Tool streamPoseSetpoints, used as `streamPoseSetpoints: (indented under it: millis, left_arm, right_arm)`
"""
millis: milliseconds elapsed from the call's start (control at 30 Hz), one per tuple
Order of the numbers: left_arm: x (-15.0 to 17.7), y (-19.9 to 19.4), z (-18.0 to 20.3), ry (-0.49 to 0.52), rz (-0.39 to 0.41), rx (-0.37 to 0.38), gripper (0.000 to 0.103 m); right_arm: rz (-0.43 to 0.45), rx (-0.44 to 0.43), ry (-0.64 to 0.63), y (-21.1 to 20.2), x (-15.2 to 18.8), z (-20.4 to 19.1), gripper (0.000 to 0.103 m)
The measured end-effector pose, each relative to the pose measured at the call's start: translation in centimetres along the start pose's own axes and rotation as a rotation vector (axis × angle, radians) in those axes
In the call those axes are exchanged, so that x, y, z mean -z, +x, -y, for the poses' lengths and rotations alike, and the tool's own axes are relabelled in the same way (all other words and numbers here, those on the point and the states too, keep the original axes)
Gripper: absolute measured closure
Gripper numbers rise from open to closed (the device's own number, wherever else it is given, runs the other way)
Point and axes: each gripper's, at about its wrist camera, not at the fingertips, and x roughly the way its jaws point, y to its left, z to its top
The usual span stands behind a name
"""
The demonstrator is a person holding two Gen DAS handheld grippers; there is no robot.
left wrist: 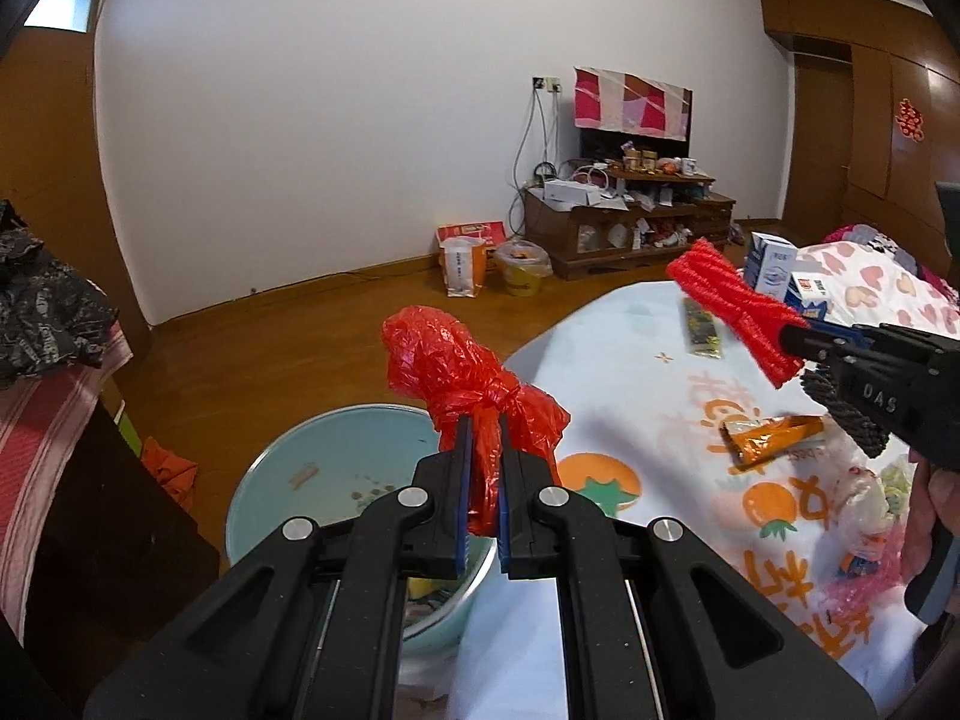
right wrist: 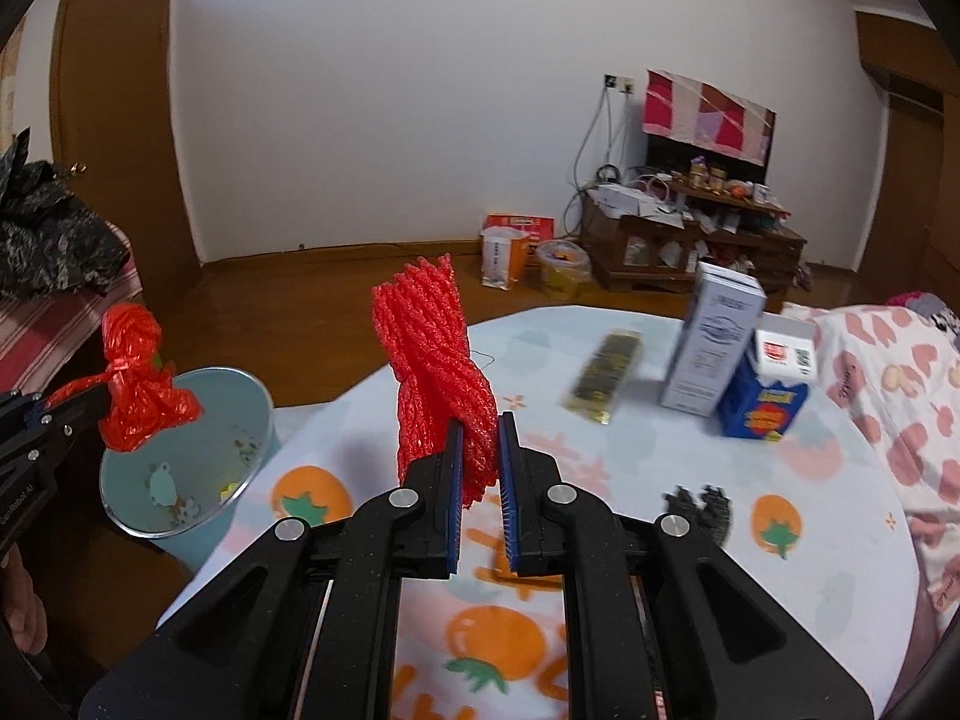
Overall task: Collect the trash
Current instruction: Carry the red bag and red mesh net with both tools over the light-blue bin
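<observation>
My left gripper (left wrist: 482, 420) is shut on a crumpled red plastic bag (left wrist: 462, 372), held in the air above the light blue trash bin (left wrist: 288, 468) beside the table. From the right wrist view the same red plastic bag (right wrist: 135, 384) hangs over the bin (right wrist: 240, 402) rim at the left. My right gripper (right wrist: 480, 420) is shut on a red foam fruit net (right wrist: 432, 360), raised over the round table (right wrist: 600, 480). In the left wrist view that net (left wrist: 729, 306) sticks out of the right gripper (left wrist: 792, 339) at the far right.
On the fruit-print tablecloth lie an orange wrapper (left wrist: 774, 438), a dark flat packet (right wrist: 606, 375), a black scrap (right wrist: 699, 510), a white carton (right wrist: 717, 342) and a blue carton (right wrist: 768, 396). A heart-print quilt (right wrist: 888, 390) lies right. A low cabinet (left wrist: 630, 228) stands by the wall.
</observation>
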Motion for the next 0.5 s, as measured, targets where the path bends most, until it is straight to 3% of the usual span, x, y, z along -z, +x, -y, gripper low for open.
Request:
streamPoseSetpoints:
  millis: [500]
  left_arm:
    - [0.6, -0.5, -3.1, -0.018, 0.003, -0.053, 0.097]
  right_arm:
    - [0.0, -0.077, -0.094, 2.0, -0.6, -6.0, 0.091]
